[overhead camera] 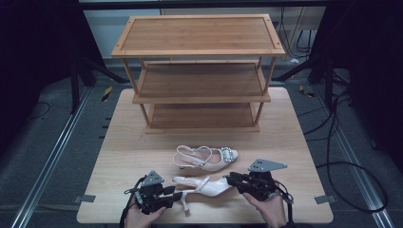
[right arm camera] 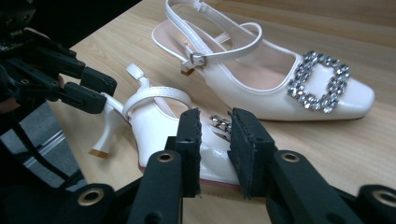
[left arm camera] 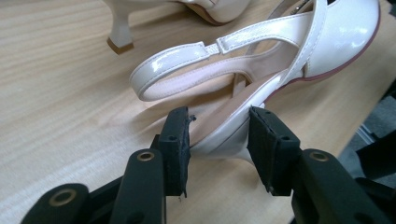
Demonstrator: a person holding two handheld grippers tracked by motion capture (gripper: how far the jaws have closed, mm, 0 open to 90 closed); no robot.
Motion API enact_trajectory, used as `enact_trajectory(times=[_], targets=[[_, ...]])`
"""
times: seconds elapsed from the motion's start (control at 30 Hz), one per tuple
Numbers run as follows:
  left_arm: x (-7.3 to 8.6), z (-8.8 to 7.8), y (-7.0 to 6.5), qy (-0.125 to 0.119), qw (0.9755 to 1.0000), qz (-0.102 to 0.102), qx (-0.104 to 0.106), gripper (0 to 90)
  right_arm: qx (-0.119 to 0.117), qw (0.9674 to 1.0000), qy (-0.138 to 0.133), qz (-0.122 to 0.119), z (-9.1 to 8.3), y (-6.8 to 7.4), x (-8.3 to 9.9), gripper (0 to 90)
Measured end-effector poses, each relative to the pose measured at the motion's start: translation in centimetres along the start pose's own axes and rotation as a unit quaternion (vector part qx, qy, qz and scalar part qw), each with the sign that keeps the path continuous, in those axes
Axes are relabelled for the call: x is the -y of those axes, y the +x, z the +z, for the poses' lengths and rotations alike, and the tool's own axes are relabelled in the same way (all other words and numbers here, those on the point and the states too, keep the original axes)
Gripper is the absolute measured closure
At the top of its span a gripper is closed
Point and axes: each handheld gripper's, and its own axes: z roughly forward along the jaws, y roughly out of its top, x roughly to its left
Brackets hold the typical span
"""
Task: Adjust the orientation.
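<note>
Both hands come in from the bottom edge of the high view, each held low over the table [overhead camera: 119,142]. The left gripper [overhead camera: 177,194] sits at lower left of centre and points right; the right gripper [overhead camera: 229,179] sits at lower right of centre and points left, so the two face each other across one shoe.

Behind them, in the upper middle of the high view, stands a wooden three-tier shoe rack [overhead camera: 199,52], well apart from the hands. A second white shoe [overhead camera: 206,158] with a jewelled buckle stands upright just beyond the near shoe, between it and the rack; nothing lies between the grippers and the shoe they reach for.

The near shoe [overhead camera: 204,186] lies tipped on its side at lower centre, its heel end toward the left gripper and its toe toward the right one. In the left gripper view, the heel part of the near shoe [left arm camera: 224,135] sits between the jaws, which stand part open around it; I cannot tell whether the pads press on it. In the right gripper view, the toe of the near shoe [right arm camera: 154,126] lies between the jaws, which stand close together over it; whether they pinch it is not clear.
</note>
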Motion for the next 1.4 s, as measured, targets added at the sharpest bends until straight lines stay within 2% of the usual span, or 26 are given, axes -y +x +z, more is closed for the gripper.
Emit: enact_trajectory(times=[0.03,0.17,0.2,0.23,0.3,0.33,0.4,0.47,0.53,0.63,0.83,1.0,1.07,1.17,1.23,1.37,1.4], targets=[[0.1,-0.1,-0.1,0.0,1.0,0.0,-0.001,57.8,-0.005,0.9999,0.003,0.01,-0.3,0.1,0.0,75.5],[0.4,-0.5,-0.3,-0.006,0.9999,-0.003,0.01,60.2,-0.007,0.9999,0.005,0.015,-0.5,0.3,0.1,76.3],[0.2,-0.8,-0.1,-0.014,0.9998,-0.006,0.013,60.2,-0.005,0.9999,0.008,0.014,-0.6,0.3,0.2,76.4],[-0.1,-1.3,0.2,-0.025,0.9996,-0.009,0.008,62.3,-0.002,0.9998,0.013,0.014,-0.7,0.3,0.2,76.6],[-0.5,-1.5,1.0,-0.029,0.9995,-0.014,0.005,62.1,-0.003,0.9997,0.02,0.016,-1.0,0.2,0.3,77.7],[-0.7,-1.4,1.4,-0.03,0.9993,-0.023,0.005,62.1,-0.008,0.9997,0.017,0.016,-1.0,0.2,0.4,77.8],[-0.8,-0.9,2.1,-0.024,0.9994,-0.026,0.004,61.8,-0.012,0.9997,0.01,0.016,-1.1,0.1,0.6,77.9],[-0.7,-0.1,2.6,-0.021,0.999,-0.036,0.018,60.6,-0.009,0.9998,0.013,0.015,-1.1,0.1,0.6,77.9],[-0.7,0.2,2.9,-0.027,0.9988,-0.04,0.01,58.7,-0.002,0.9998,0.015,0.012,-1.0,0.1,0.7,77.8],[-1.3,0.1,3.3,-0.032,0.9985,-0.044,0.012,54.8,-0.002,0.9998,0.012,0.015,-1.0,-0.1,0.7,77.5],[-1.9,1.2,3.2,-0.026,0.9994,-0.022,0.003,52.1,0.02,0.9997,0.012,0.008,-0.6,-0.2,0.6,74.0],[-2.8,2.0,3.7,-0.031,0.9992,-0.015,0.021,49.7,0.025,0.9995,0.013,0.012,-0.2,-0.5,0.4,73.8],[-3.1,2.3,3.8,-0.028,0.9994,-0.006,0.021,49.5,0.021,0.9996,0.013,0.014,0.1,-0.5,0.3,73.6],[-3.2,2.9,3.8,-0.023,0.9992,-0.002,0.033,50.9,0.027,0.9995,0.019,0.005,0.9,-0.5,-0.2,73.7],[-3.2,2.9,3.7,-0.023,0.9993,0.007,0.028,51.7,0.032,0.9992,0.025,-0.001,1.3,-0.4,-0.5,73.5],[-2.9,2.6,3.6,-0.017,0.9994,0.003,0.029,53.2,0.033,0.9991,0.027,-0.007,1.9,-0.1,-0.8,71.9],[-2.8,2.5,3.5,-0.013,0.9995,0.007,0.026,53.2,0.049,0.9984,0.026,-0.016,1.6,0.0,-1.0,71.8]])
